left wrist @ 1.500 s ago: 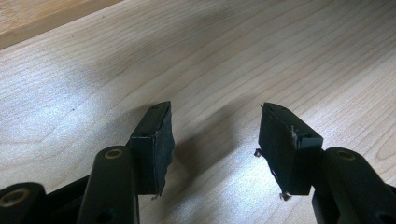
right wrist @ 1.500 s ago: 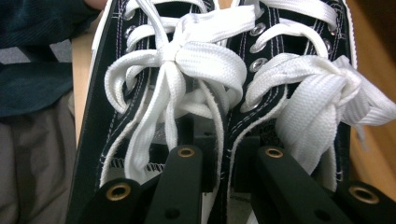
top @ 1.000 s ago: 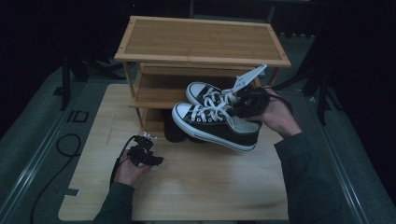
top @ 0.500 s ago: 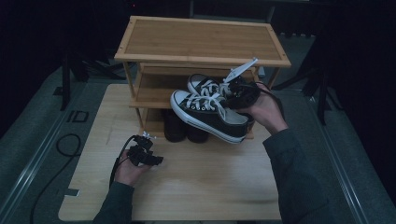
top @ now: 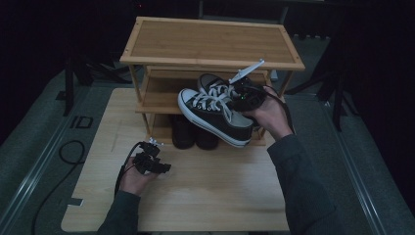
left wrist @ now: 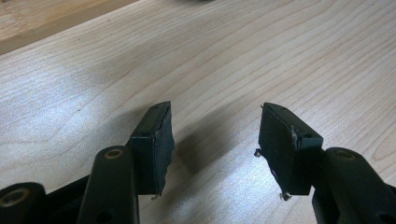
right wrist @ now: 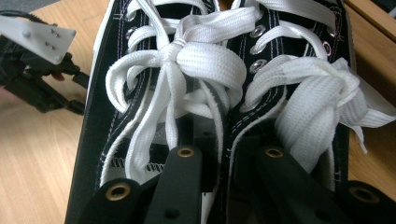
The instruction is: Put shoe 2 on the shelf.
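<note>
Black canvas sneakers with white laces [top: 215,110], pinched together at their collars by the right gripper [top: 247,98], hang before the wooden rack's middle shelf [top: 159,98]; sliding them in looks next. The left gripper [top: 147,161] rests, jaws apart, near the table's front left corner.

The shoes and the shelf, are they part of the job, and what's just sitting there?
Part of the job: pair of black sneakers, right gripper clamping them, wooden shoe rack.
Just there: dark shoes under the rack, left gripper, open, table.
</note>
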Demonstrator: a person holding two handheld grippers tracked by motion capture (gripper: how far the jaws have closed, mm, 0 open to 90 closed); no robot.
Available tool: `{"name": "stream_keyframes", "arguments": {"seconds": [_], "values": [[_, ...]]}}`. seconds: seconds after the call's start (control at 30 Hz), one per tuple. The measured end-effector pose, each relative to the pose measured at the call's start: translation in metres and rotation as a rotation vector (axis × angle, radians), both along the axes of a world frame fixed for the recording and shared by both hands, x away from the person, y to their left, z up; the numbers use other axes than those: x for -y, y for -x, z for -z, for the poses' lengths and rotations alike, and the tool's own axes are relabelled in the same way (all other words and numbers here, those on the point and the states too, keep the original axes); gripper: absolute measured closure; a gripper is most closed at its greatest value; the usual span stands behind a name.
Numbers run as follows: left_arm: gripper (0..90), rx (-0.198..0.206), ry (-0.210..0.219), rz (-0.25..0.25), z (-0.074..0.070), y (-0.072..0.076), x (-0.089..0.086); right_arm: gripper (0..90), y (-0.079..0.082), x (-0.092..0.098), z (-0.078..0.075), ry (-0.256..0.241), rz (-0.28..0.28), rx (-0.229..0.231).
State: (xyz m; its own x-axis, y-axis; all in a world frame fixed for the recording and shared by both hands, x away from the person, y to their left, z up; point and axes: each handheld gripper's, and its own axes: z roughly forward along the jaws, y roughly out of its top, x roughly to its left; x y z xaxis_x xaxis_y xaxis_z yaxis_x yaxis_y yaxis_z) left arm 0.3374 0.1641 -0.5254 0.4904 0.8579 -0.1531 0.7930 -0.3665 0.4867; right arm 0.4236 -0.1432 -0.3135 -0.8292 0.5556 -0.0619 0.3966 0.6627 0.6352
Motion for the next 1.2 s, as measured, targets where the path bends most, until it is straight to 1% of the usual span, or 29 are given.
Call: {"name": "stream_keyframes", "arguments": {"seconds": [0.23,0.3,0.33,0.5,0.53,0.63,0.67,0.7,0.73,0.77,0.8,0.83,0.87,0.9,0.93,0.97,1.0,1.03,1.07,1.1,1.13,1.17,1.2], "values": [[45.1,-0.001,0.003,-0.001,0.0,0.0,0.0,84.4,-0.002,-0.003,0.003,-0.006,0.026,0.006],[45.1,0.001,0.004,-0.001,-0.001,0.0,-0.001,84.4,-0.002,-0.004,0.003,-0.007,0.037,0.012],[45.1,0.001,0.003,0.0,-0.001,0.0,-0.001,84.3,-0.003,-0.005,0.004,-0.01,0.051,0.019],[45.1,0.001,0.004,-0.001,-0.001,0.0,-0.001,84.2,-0.003,-0.005,0.005,-0.016,0.074,0.028],[45.1,0.002,0.004,-0.003,-0.001,0.0,-0.001,84.2,-0.002,-0.007,0.005,-0.017,0.088,0.04],[45.1,0.003,0.004,-0.003,-0.001,0.0,-0.001,84.2,-0.002,-0.008,0.006,-0.018,0.104,0.047],[45.1,0.002,0.004,-0.002,-0.001,0.0,-0.001,84.2,-0.002,-0.009,0.007,-0.016,0.126,0.057],[45.1,0.002,0.004,-0.002,-0.001,0.0,-0.001,84.2,-0.002,-0.009,0.007,-0.016,0.126,0.057],[45.1,0.001,0.003,0.0,-0.001,0.0,-0.001,84.3,-0.002,-0.009,0.007,-0.018,0.145,0.065],[45.1,0.001,0.003,0.0,-0.001,0.0,-0.001,84.3,-0.002,-0.009,0.007,-0.018,0.145,0.065],[45.1,0.001,0.003,0.0,-0.001,0.0,-0.001,84.3,-0.001,-0.01,0.007,-0.024,0.172,0.074],[45.1,0.001,0.003,0.0,-0.001,0.0,-0.001,84.3,-0.001,-0.01,0.007,-0.024,0.172,0.074],[45.1,0.001,0.003,-0.001,-0.001,0.0,-0.001,84.3,-0.001,-0.01,0.007,-0.026,0.184,0.082],[45.1,0.001,0.003,-0.001,-0.001,0.0,-0.001,84.3,0.0,-0.011,0.007,-0.024,0.201,0.094],[45.1,0.0,0.002,0.0,-0.001,0.0,-0.001,84.3,0.001,-0.013,0.008,-0.021,0.241,0.116],[45.1,-0.001,0.001,0.0,0.0,0.0,0.0,84.3,0.001,-0.013,0.008,-0.021,0.241,0.116],[45.1,0.001,0.002,0.003,-0.001,0.0,0.0,83.3,0.0,-0.014,0.011,-0.004,0.276,0.137],[45.1,0.001,0.002,0.003,-0.001,0.0,0.0,83.3,0.0,-0.014,0.011,-0.004,0.276,0.137],[45.1,0.004,0.004,0.002,-0.002,0.001,-0.001,78.4,0.0,-0.014,0.011,0.005,0.286,0.154],[45.1,0.004,0.004,0.002,-0.002,0.001,-0.001,78.4,0.0,-0.014,0.011,0.005,0.286,0.154],[45.1,0.005,0.002,0.0,-0.002,0.001,-0.001,69.5,0.0,-0.013,0.01,0.012,0.271,0.159],[45.1,0.005,0.002,0.0,-0.002,0.001,-0.001,69.5,0.0,-0.013,0.01,0.012,0.271,0.159],[45.1,0.004,0.003,0.001,-0.002,0.001,-0.001,64.3,-0.001,-0.011,0.008,0.031,0.247,0.166]]}}
